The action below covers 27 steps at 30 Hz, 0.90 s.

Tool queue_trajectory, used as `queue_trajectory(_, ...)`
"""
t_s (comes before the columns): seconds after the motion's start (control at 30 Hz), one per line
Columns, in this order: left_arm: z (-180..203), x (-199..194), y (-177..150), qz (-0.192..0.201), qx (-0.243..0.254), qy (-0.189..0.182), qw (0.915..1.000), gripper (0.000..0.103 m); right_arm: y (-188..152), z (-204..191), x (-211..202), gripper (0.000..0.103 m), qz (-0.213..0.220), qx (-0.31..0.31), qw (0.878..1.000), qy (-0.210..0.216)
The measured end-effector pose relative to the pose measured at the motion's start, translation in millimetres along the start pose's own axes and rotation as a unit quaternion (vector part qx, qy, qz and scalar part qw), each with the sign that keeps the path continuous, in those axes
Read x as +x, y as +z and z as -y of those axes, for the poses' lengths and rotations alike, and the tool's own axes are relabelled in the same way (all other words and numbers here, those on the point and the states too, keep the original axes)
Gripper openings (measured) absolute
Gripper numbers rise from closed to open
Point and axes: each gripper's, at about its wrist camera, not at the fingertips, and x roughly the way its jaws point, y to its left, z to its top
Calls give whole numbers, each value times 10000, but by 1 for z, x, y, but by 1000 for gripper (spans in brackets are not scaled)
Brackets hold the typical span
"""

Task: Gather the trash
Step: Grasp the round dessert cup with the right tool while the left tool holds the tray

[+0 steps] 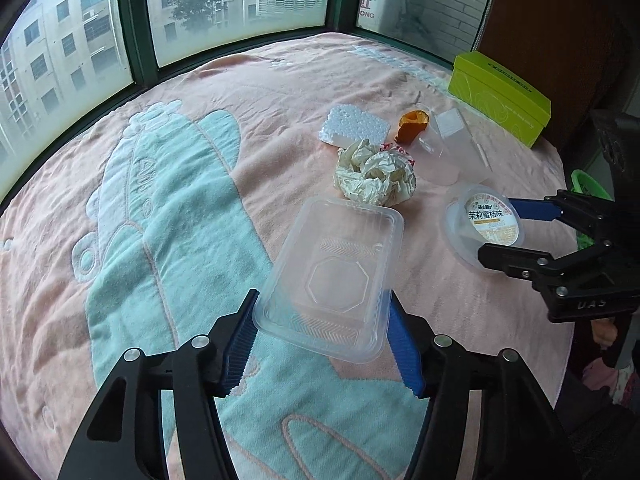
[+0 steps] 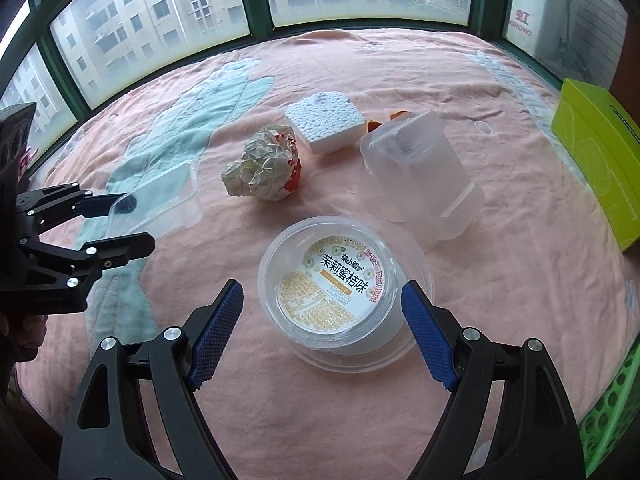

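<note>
Counted on the blanket (image 2: 500, 92): one clear tray (image 1: 332, 280), one round labelled cup (image 2: 332, 288), one crumpled paper ball (image 2: 260, 170), one foam block (image 2: 326, 126), one frosted plastic container (image 2: 420, 176), one orange wrapper (image 1: 412, 124), one green box (image 1: 500, 96).

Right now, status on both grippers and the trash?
Left gripper shut on clear tray, lifted. Right gripper open over round tub. Nothing in the way.

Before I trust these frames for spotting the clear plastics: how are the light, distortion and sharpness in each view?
Left wrist view: soft daylight, faint shadows; fisheye bows the window frame; the clear tray in the left gripper is sharp but low-contrast. Right wrist view: same flat light; round labelled tub crisp; edges curve and darken.
</note>
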Motion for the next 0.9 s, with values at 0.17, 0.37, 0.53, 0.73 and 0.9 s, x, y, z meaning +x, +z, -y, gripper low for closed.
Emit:
queue_trajectory(0.17, 7, -17, -2, 205, -162, -73, 9996, 59, 0, 2, 3, 70, -5, 69, 10000, 15)
queue_trajectory(0.37, 17, -32, -2, 372, -250, -82, 9990, 59, -2, 2, -11, 66, 174, 131, 9997, 83)
queue_trajectory(0.53, 24, -40, -1, 433, -350, -103, 9984, 59, -4, 7, -31, 66, 327, 184, 9992, 130)
queue_trajectory(0.73, 42, -48, 1, 495, -289, -113, 9983, 59, -12, 18, -55, 66, 460, 284, 9985, 83)
queue_trajectory(0.9, 62, -53, 6, 549, -219, -155, 9981, 59, -22, 30, -75, 66, 587, 377, 9976, -45)
